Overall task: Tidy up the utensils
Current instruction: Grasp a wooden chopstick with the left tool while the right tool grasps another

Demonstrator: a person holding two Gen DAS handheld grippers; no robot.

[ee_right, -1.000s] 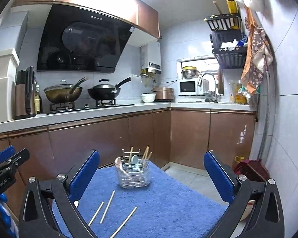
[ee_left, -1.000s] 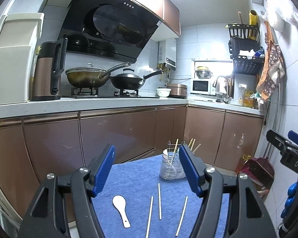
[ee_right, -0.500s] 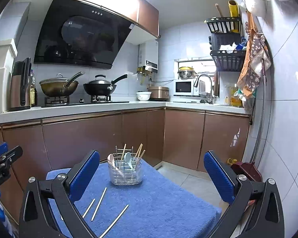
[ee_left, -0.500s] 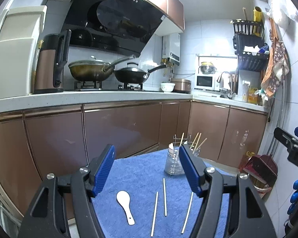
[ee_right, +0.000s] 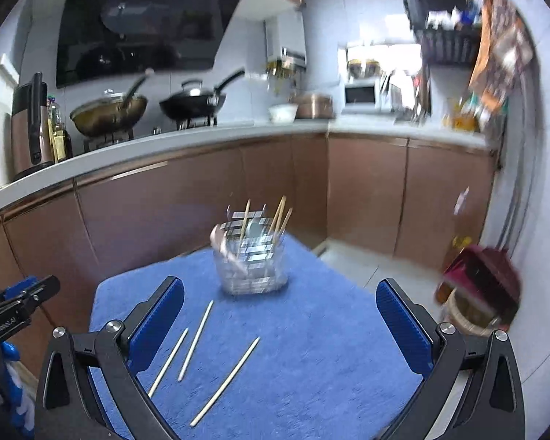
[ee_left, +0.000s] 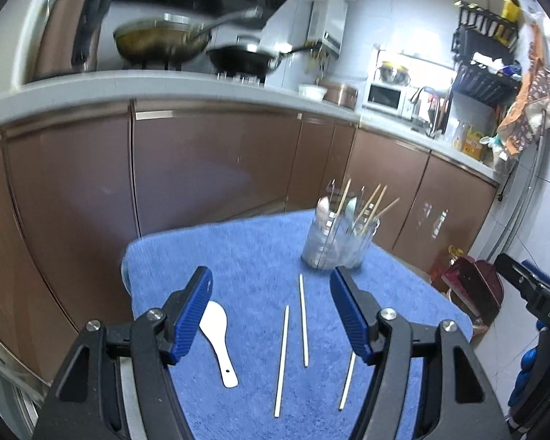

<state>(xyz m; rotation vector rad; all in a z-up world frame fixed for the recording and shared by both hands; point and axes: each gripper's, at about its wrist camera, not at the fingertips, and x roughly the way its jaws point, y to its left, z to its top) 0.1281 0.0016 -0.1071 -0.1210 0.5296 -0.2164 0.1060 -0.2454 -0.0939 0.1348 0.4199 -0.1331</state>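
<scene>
Kitchen backdrop, left wrist view: brown cabinets, worktop with two pans on the hob, blurred.
Surface: blue towel point(ee_left: 253, 256) spread over a small table.
Holder: wire utensil holder point(ee_left: 339, 245) at the far right of the towel, already carrying chopsticks and spoons.
Loose utensils: white spoon point(ee_left: 218, 337) lying flat beside the left pad; three chopsticks point(ee_left: 303, 324) flat on the towel, one partly behind the right pad.
Left gripper point(ee_left: 271, 315): jaws wide apart, nothing between them, above the loose chopsticks.
Change: towel and utensils now larger and higher in frame than a second ago, view tilted down; reads as a descent toward a pick.

Kitchen backdrop, right wrist view: same worktop, range hood, kettle at left, heavy blur.
Holder there: utensil holder point(ee_right: 251, 260) near the towel's far edge, smeared.
Chopsticks there: three point(ee_right: 196, 341) between and just ahead of the pads.
Right gripper point(ee_right: 280, 330): spread fully, empty.
Change: same downward tilt and approach.
Meaning: four pieces not yet in the holder; no grasp begun, likely picking next.
</scene>
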